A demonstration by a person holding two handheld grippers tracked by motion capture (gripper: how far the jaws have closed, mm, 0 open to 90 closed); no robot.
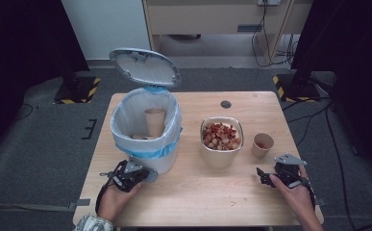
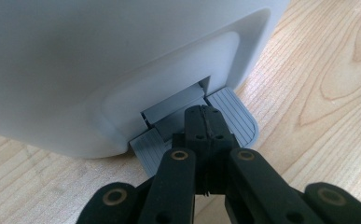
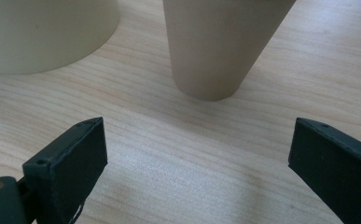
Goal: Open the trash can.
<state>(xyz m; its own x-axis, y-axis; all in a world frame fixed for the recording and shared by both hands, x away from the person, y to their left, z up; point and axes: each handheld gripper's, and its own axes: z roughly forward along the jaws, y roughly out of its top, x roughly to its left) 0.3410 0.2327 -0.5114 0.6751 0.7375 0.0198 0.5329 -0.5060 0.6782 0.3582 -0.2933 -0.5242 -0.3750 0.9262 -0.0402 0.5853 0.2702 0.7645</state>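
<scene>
a: see the biggest thing first?

b: yep, the wooden table (image 1: pixel 193 192), light brown, square-ish.

a: and next?

b: the white bin (image 1: pixel 146 130) on the left side of the table. blue bag edge around the rim. lid (image 1: pixel 144 66) up and tipped back. inside, a paper cup in the bin (image 1: pixel 155 120) standing up, with more tan paper stuff lying beside it.

a: then the bowl?

b: right, the bowl (image 1: pixel 221 139) near the middle, just to the right of the bin. full of little red and tan bits, too small to tell what.

a: anything by it?

b: a small paper cup (image 1: pixel 262 145) just to the right of the bowl, not touching. something red down in it. in the right gripper view, wide at the top, narrow at the bottom, close in front.

a: what about the grippers?

b: left gripper (image 2: pixel 205 122) down low at the front of the bin, held by a hand (image 1: pixel 112 199). jaws pressed tight together, nothing between them. tip resting on the grey foot pedal (image 2: pixel 232 114) at the bottom of the bin.

a: and the other?

b: right gripper (image 3: pixel 197 154) at the near right edge of the table, held by the other hand (image 1: pixel 294 195). jaws spread wide, holding nothing. pointed at the small paper cup, near it but apart.

a: smallest thing?

b: a dark round hole cover (image 1: pixel 226 104) at the far side of the table, and a tiny crumb (image 1: pixel 231 203) near the front.
</scene>
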